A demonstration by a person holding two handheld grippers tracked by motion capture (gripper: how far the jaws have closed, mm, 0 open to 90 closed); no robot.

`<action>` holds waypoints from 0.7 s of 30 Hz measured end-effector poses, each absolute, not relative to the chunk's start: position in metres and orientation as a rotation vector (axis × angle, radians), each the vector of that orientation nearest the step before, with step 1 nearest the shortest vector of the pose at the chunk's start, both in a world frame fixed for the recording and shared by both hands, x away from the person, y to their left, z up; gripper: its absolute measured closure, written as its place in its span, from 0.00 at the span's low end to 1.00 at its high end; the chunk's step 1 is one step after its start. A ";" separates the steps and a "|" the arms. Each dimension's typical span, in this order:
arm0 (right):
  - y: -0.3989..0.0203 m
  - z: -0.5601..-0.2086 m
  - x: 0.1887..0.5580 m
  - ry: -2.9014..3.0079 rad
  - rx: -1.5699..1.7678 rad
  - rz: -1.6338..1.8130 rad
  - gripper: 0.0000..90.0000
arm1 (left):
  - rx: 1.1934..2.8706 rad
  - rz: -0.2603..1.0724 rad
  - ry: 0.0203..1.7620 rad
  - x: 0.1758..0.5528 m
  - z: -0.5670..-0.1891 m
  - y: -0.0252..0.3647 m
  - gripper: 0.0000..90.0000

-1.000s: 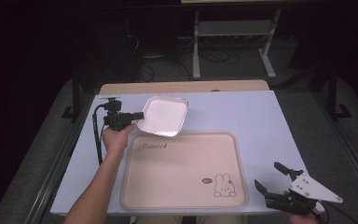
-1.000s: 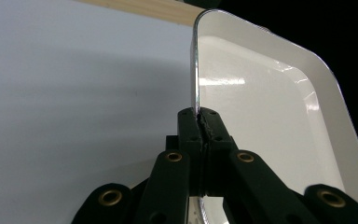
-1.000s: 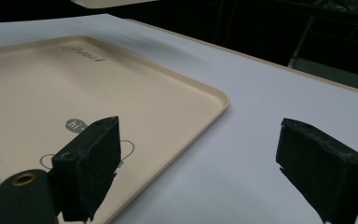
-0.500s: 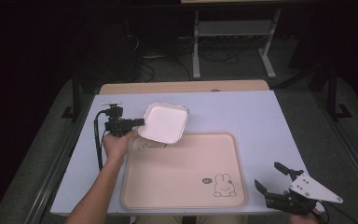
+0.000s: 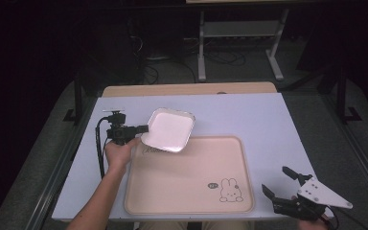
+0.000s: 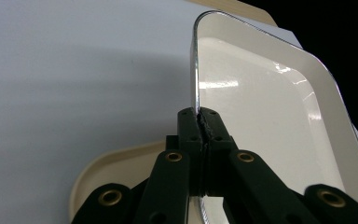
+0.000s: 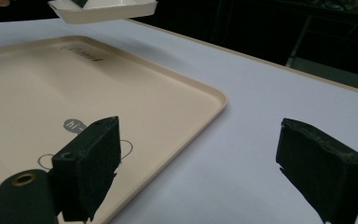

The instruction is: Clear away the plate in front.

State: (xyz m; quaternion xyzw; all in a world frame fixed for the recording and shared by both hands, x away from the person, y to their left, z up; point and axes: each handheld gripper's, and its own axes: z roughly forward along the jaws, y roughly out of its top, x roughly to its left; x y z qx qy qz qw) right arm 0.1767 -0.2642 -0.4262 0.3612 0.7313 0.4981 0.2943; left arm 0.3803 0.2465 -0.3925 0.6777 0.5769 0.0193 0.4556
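Nearest the person, at the table's near right corner, the right gripper (image 5: 280, 189) rests with its two jaws spread wide and nothing between them; in the right gripper view one jaw stands over the tray's edge and the other over bare table. One grey three-cornered plate sits on top of this gripper.

Just beyond lies one beige tray (image 5: 163, 201), flat on the white table (image 5: 268, 124), with one small rabbit drawing (image 5: 230, 190) near its right front corner and a line of script near its far left corner.

Farther on, at the tray's far left corner, the left gripper (image 5: 146, 128) is held in one hand (image 5: 120, 152), its forearm coming in from the bottom edge. Its jaws are pinched together on the rim of one white square dish (image 5: 168, 129), as the left gripper view shows plainly (image 6: 199, 122). The dish hangs tilted in the air, clear of the table, partly over the tray's far left corner and partly over the table behind it.
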 end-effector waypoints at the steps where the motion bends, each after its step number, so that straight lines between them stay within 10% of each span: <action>1: -0.264 -0.426 0.177 1.946 0.962 1.325 0.14 | 1.674 0.046 1.418 0.379 -0.393 0.246 0.99; 21: -0.264 -0.426 0.177 1.948 0.963 1.320 0.14 | 1.683 0.018 1.417 0.357 -0.402 0.246 0.99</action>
